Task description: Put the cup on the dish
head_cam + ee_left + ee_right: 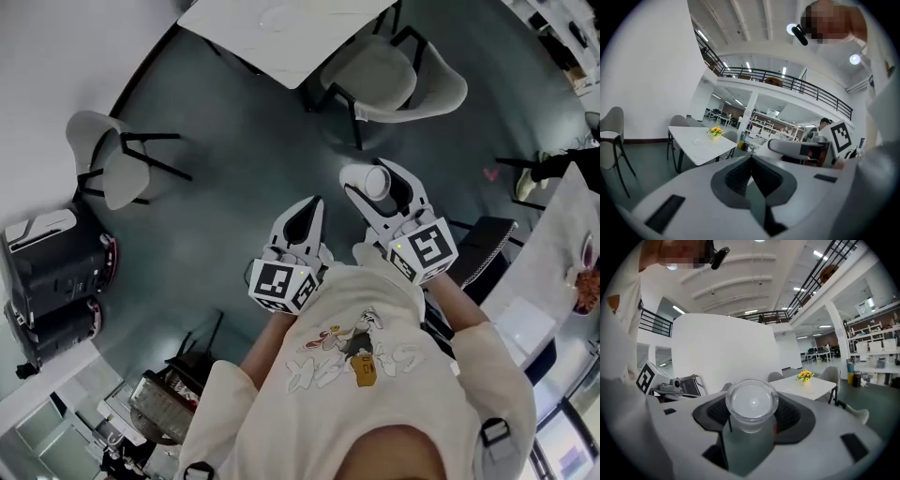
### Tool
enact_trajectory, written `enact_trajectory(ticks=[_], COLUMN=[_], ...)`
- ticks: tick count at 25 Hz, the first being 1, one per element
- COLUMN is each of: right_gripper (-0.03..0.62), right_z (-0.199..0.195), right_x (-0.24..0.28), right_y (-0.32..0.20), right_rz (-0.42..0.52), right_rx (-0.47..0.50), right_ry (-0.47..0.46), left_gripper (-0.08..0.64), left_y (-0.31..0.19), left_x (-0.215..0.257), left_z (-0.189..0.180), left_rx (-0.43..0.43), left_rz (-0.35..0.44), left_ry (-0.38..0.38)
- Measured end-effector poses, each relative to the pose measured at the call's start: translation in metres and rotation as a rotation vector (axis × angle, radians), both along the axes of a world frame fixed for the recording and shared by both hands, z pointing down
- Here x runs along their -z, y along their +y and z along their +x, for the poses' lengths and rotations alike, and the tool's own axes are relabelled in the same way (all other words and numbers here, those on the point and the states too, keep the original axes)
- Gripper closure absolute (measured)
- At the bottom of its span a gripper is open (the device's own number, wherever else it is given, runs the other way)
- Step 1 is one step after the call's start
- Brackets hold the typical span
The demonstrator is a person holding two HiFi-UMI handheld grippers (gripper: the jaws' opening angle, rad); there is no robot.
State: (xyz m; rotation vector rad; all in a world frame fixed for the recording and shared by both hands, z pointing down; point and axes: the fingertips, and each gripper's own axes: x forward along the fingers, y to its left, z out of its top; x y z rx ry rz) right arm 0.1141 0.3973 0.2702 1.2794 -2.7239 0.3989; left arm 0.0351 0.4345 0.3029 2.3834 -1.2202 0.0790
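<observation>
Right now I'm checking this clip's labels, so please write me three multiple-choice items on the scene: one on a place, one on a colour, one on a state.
1. Where is the cup?
A. On a chair seat
B. Between the fingers of the right gripper
C. On the floor

2. What colour are the flowers on the table?
A. Red
B. Blue
C. Yellow

3. How do the fingers of the left gripper stand?
A. Together, with nothing between them
B. Closed on a dish
C. Wide apart around a bottle

Answers:
1 B: the right gripper view shows the clear cup sitting between its two fingers.
2 C: the small bunch on the white table is yellow.
3 A: the left gripper view shows its fingers meeting, with nothing held.
</observation>
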Motion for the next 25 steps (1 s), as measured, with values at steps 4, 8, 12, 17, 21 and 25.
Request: enact_trajectory(ticks=[4, 8, 12, 17, 21, 25], right_gripper=[0.321, 0.321, 0.321, 0.321, 0.321, 0.321], right_z=[0.032, 0.071, 0.108, 0.137, 0.14, 0.139], right_x=[-0.002, -0.006, -0.007, -0.016, -0.026, -0.029], right_y=[0.023, 0.036, 0.045, 0.046, 0.052, 0.037], right_rz=[-0.002, -0.036, -0.039, -0.028, -0.055, -0.063], right_rx=[-0.019, -0.043, -0.039, -0.023, -0.004, -0.006], right_ry=[0.026, 0.024, 0.006, -0.008, -0.016, -0.001], left_gripper=[0.558, 0.558, 0.557, 0.558, 0.557, 0.558], left_y=[0.014, 0.025, 0.033, 0.043, 0.043, 0.025], left_x=[-0.001, -0.001, 0.002, -0.002, 0.0, -0.001], left_z=[0.024, 0.058, 0.094, 0.122, 0.128, 0.129], left_rx=[-0.012, -0.021, -0.03, 0.005, 0.015, 0.014], left_rz=[-0.001, -0.01, -0.012, -0.026, -0.02, -0.012], left_ry=[-0.009, -0.014, -0.018, -0.008, -0.025, -0.031])
